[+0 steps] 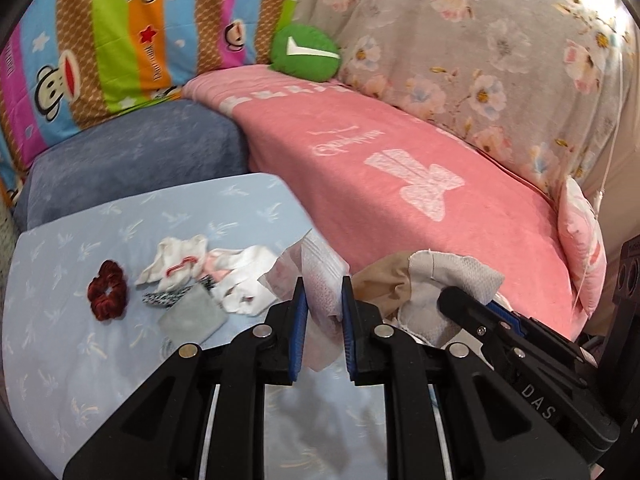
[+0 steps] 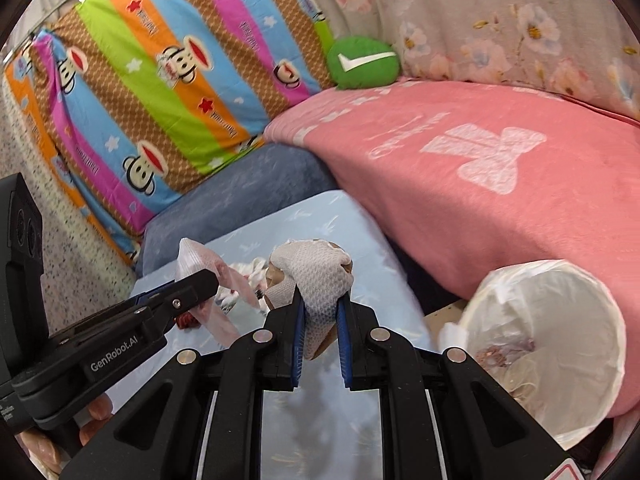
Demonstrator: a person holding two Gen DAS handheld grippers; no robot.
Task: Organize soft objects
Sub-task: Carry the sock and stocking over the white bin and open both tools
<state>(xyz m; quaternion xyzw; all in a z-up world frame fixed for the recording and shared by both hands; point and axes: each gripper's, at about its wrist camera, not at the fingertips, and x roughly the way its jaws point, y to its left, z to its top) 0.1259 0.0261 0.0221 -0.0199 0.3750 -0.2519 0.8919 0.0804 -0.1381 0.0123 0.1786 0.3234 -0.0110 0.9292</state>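
My left gripper is shut on a clear zip bag with pinkish contents, held above the light blue tabletop. The same zip bag shows at the left of the right wrist view, pinched by the left gripper. My right gripper is shut on a bunched white mesh and tan sock, which appears just right of the bag as the sock. On the table lie a dark red scrunchie, white socks, a grey cloth and a black-and-white hair tie.
A pink blanket covers the bed to the right, with a green check-mark cushion and a striped monkey-print quilt behind. A blue-grey cushion lies beyond the table. A white lined bin stands at the right.
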